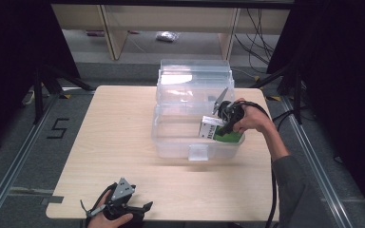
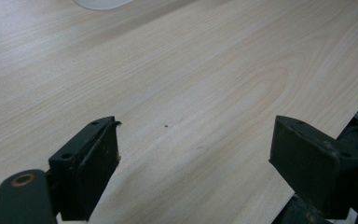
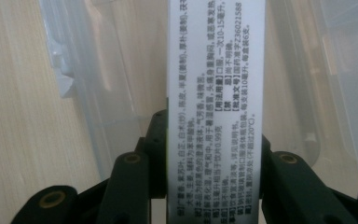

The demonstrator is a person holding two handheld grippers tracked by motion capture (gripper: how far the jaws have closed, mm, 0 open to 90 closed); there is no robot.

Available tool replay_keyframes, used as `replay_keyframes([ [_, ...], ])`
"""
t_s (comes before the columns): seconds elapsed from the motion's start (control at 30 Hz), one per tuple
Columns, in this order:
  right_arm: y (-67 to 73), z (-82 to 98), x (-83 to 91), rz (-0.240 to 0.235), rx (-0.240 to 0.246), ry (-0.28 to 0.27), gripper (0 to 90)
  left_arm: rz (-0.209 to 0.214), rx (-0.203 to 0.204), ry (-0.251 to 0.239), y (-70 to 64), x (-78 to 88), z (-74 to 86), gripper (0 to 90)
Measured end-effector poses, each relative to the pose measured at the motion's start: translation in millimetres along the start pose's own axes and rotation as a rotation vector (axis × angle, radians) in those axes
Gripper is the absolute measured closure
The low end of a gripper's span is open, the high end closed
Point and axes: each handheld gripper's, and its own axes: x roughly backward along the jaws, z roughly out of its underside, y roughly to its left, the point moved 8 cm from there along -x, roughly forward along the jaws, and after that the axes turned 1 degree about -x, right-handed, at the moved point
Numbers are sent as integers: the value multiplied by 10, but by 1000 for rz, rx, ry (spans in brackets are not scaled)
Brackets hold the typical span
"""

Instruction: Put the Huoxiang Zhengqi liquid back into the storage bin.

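A box is clamped in the right gripper inside the clear bin. The left gripper is rested on the table, jaws held apart.

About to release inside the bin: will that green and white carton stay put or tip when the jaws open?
The carton looks like thin, light card, probably easily dented by the right gripper. Flat faces shouldn't roll; dropped on a narrow face in the clear bin, it may topple flat.
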Motion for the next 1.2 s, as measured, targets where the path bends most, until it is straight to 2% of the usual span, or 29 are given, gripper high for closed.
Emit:
replay_keyframes([
  [0.03, -35, 24, -11, 28, 12, 20, 642, 0, -1, 0, -1, 0, 0, 148],
  [0.2, -32, 54, -69, 21, 14, 52, 642, -2, 0, 0, -3, -2, 0, 148],
  [0.3, -12, 75, -115, 16, -19, 66, 641, -2, -1, 2, 1, -3, 1, 148],
  [0.37, -13, 78, -131, 18, -18, 66, 641, -3, -10, 10, 9, 3, 7, 148],
  [0.5, -4, 111, -196, 14, -39, 86, 639, -3, 0, 5, 0, -2, 1, 148],
  [0.57, -16, 121, -219, 6, -22, 96, 636, -4, -9, 9, 11, 2, 6, 148],
  [0.77, 1, 121, -249, 9, -32, 122, 619, -2, -1, 1, 2, 0, 0, 148],
  [0.87, 30, 73, -192, 16, -48, 93, 611, -3, -10, 11, 12, 6, 6, 148],
  [0.97, 34, 49, -84, 30, -74, 54, 572, -5, 0, 5, 0, -2, 2, 148],
  [1.0, 38, 44, -59, 30, -64, 46, 569, -6, 0, 5, 0, -2, 1, 148],
  [1.03, 64, 47, -37, 29, -92, 44, 562, -6, 1, 5, 0, -2, 1, 148],
  [1.1, 55, 35, 14, 39, -73, 12, 546, -9, -9, 13, 11, 4, 7, 148],
  [1.17, 90, 38, 67, 42, -119, -5, 528, -8, -8, 13, 14, 1, 7, 148],
  [1.2, 90, 38, 67, 42, -119, -5, 528, -8, -8, 13, 14, 1, 7, 148],
])
